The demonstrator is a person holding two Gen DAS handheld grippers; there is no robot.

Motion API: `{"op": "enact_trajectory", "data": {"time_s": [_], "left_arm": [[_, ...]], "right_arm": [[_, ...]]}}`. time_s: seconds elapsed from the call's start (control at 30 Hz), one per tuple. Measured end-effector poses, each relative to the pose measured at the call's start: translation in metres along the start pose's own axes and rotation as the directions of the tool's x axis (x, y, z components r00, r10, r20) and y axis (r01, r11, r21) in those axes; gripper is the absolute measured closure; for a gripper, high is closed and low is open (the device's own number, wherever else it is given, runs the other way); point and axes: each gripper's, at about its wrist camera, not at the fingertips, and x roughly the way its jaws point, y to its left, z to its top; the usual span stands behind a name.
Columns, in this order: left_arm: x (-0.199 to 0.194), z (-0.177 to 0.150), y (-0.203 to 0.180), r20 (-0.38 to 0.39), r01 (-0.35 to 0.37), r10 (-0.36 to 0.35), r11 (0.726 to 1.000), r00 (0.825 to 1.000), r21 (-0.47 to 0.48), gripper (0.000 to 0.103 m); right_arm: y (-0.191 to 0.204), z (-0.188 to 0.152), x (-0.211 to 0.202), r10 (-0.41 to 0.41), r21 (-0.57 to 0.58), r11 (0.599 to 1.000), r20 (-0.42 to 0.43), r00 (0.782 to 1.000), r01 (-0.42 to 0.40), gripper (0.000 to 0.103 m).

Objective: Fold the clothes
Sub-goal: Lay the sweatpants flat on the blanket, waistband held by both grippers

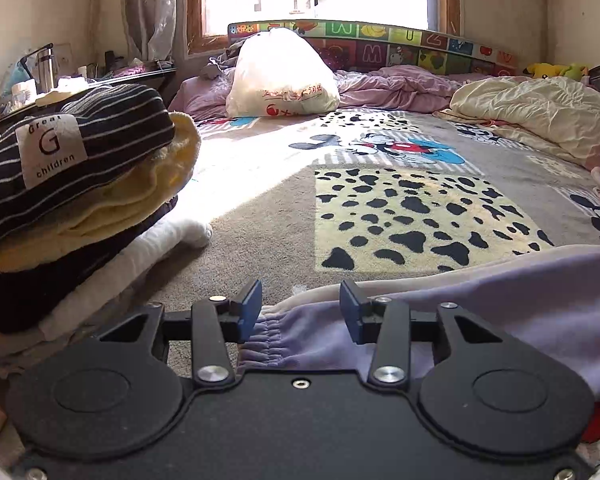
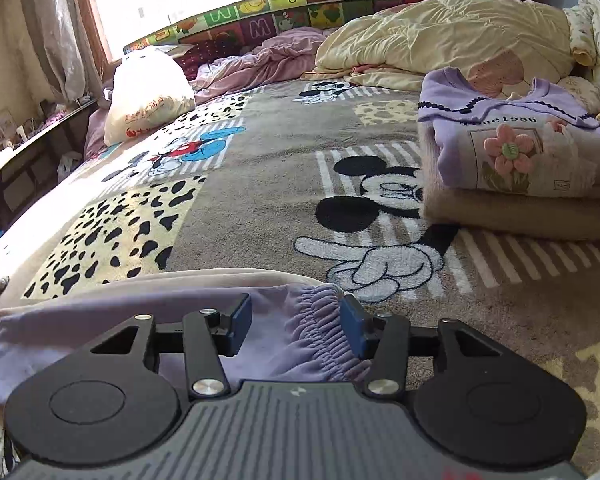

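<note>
Lying flat across the near edge of the bed, the soft lilac garment with a gathered elastic waistband (image 1: 480,312) stretches between our two claws. Our left claw (image 1: 299,312) stands with its blue-padded fingers (image 1: 250,306) apart, one on either side of the puckered waistband end, not yet closed on it. Our right claw (image 2: 296,328) is likewise apart, straddling the other gathered end of the same garment (image 2: 312,332).

Underneath spreads the grey cartoon-mouse blanket with spotted cream patches (image 1: 380,208). To the left rises a pile of folded clothes topped by a dark pinstriped piece with a white label (image 1: 60,152). To the right sits a folded lilac sweater with a pink flower (image 2: 512,148) on a folded beige piece. Farther back lie a white plastic bag (image 1: 280,76), a crumpled cream quilt (image 1: 540,108) and the colourful alphabet-tile headboard (image 1: 380,46).
</note>
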Motion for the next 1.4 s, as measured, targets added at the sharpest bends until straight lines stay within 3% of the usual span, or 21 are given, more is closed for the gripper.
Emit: {"op": "enact_trajectory", "data": {"time_s": [0.07,0.27,0.67,0.93,1.23,1.3,1.33,1.37,1.4], "left_arm": [[-0.001,0.001,0.002,-0.006,0.006,-0.006,1.000,1.000,-0.016,0.053],[-0.009,0.004,0.002,-0.017,0.042,-0.043,0.999,0.999,-0.031,0.046],[0.005,-0.003,-0.014,-0.069,0.064,-0.061,0.997,0.996,0.051,0.044],[0.003,0.001,-0.008,-0.065,0.083,-0.081,0.996,0.995,0.027,0.043],[0.009,0.002,-0.006,-0.084,0.136,-0.133,0.990,0.988,0.036,0.043],[0.015,0.000,-0.007,-0.102,0.137,-0.132,0.989,0.986,0.046,0.043],[0.018,-0.001,-0.008,-0.109,0.145,-0.140,0.988,0.984,0.044,0.043],[0.021,-0.002,-0.009,-0.115,0.143,-0.137,0.989,0.984,0.044,0.052],[0.023,-0.002,-0.010,-0.121,0.133,-0.126,0.990,0.985,0.046,0.072]], "right_arm": [[0.012,-0.005,0.000,-0.053,-0.086,0.995,-0.009,0.999,0.052,0.037],[0.032,-0.015,0.001,-0.127,-0.204,0.972,-0.043,0.991,0.115,0.037],[0.054,-0.016,0.007,-0.206,-0.329,0.927,-0.041,0.978,0.182,0.037],[0.052,-0.013,0.010,-0.183,-0.325,0.932,-0.046,0.982,0.158,0.037],[0.044,-0.001,0.035,-0.066,-0.286,0.958,-0.094,0.993,0.037,0.043],[0.043,0.000,0.045,-0.042,-0.282,0.959,-0.126,0.991,0.005,0.050],[0.042,0.000,0.049,-0.013,-0.262,0.965,-0.146,0.989,-0.026,0.083],[0.040,-0.002,0.052,0.005,-0.233,0.971,-0.161,0.987,-0.043,0.095],[0.039,-0.003,0.054,0.019,-0.215,0.975,-0.170,0.985,-0.056,0.095]]}}
